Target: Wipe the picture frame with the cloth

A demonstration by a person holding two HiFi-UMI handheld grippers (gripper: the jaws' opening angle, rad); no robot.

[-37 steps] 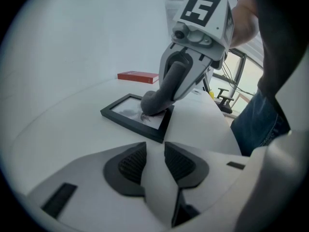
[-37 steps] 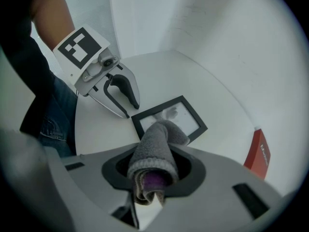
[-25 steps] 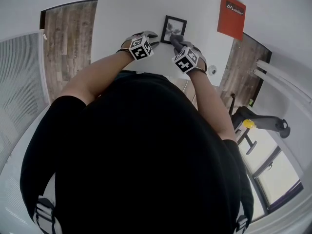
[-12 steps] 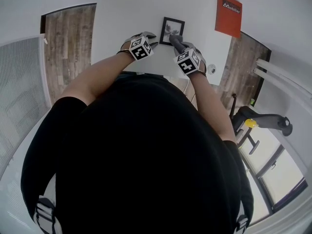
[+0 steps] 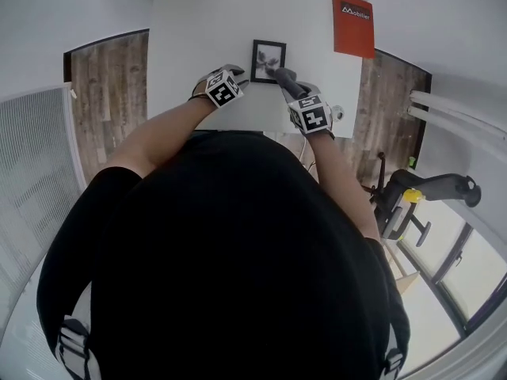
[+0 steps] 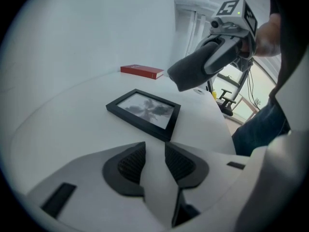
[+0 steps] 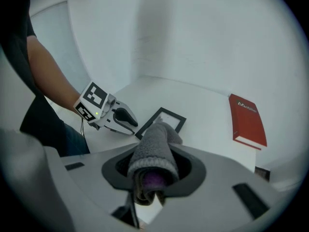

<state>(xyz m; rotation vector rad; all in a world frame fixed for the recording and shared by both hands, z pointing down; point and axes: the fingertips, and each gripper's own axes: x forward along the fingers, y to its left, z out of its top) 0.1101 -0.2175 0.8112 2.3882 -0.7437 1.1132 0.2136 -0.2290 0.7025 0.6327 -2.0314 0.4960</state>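
A white table (image 5: 198,22) filled the head view's top, bearing a red book (image 5: 353,24) at upper right and the black picture frame (image 5: 268,60) flat at upper centre. The right gripper (image 7: 154,170) clenched a grey cloth (image 7: 153,144) above the frame; the left gripper (image 6: 154,151) was released, jaws apart, near it.

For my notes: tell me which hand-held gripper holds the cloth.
The right hand-held gripper, shut on the rolled grey cloth; the left hand-held gripper has its jaws apart with nothing between them.
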